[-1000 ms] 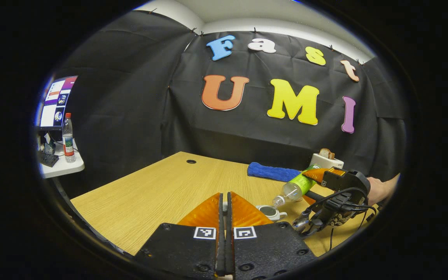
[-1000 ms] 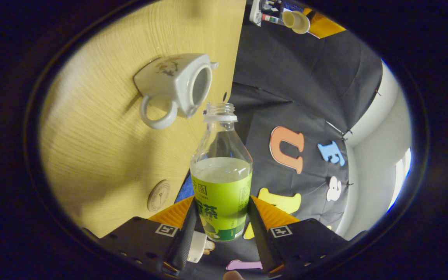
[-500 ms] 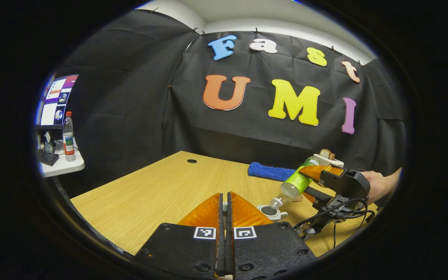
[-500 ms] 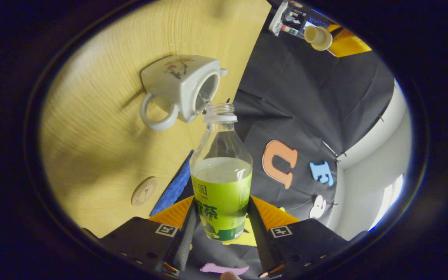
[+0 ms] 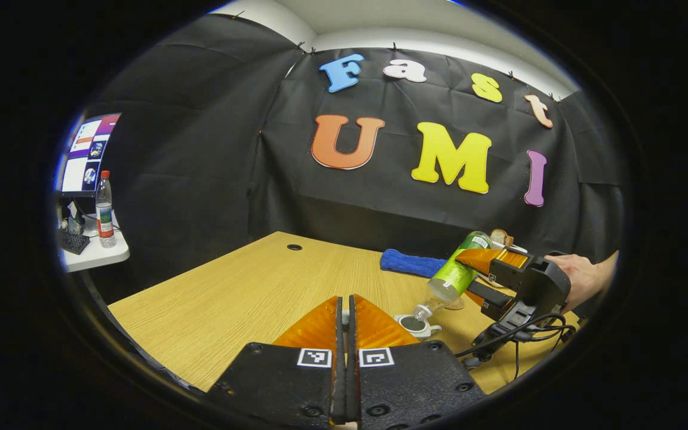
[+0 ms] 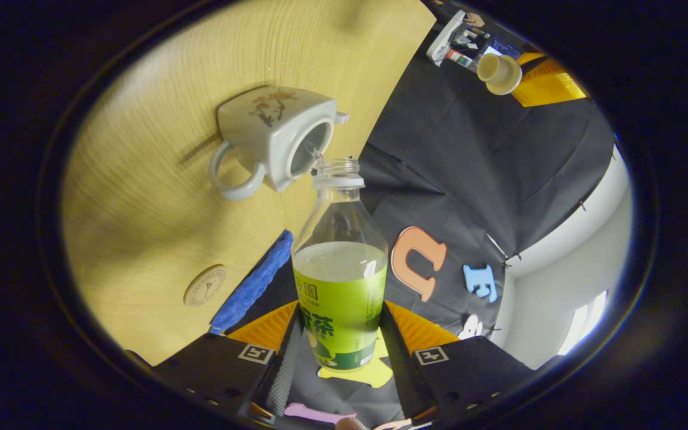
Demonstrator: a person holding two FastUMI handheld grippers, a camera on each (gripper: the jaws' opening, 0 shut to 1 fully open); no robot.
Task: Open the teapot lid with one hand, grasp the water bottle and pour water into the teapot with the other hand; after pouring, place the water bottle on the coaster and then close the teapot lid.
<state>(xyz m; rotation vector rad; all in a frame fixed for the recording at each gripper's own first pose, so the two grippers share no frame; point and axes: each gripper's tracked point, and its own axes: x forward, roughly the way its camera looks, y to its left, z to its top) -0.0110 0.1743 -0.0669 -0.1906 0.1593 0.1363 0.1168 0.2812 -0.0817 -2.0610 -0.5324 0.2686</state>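
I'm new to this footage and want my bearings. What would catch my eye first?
The clear plastic water bottle with a green label, clamped in the right tongs and tipped mouth-first over the open white ceramic teapot on the wooden table. Then the left tongs, shut and raised above the table.

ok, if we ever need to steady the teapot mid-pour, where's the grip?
The ring handle, pinched across the loop, coming from the side opposite the spout. The teapot stands upright and open, and the water bottle neck hangs over its opening, so the rim is out.
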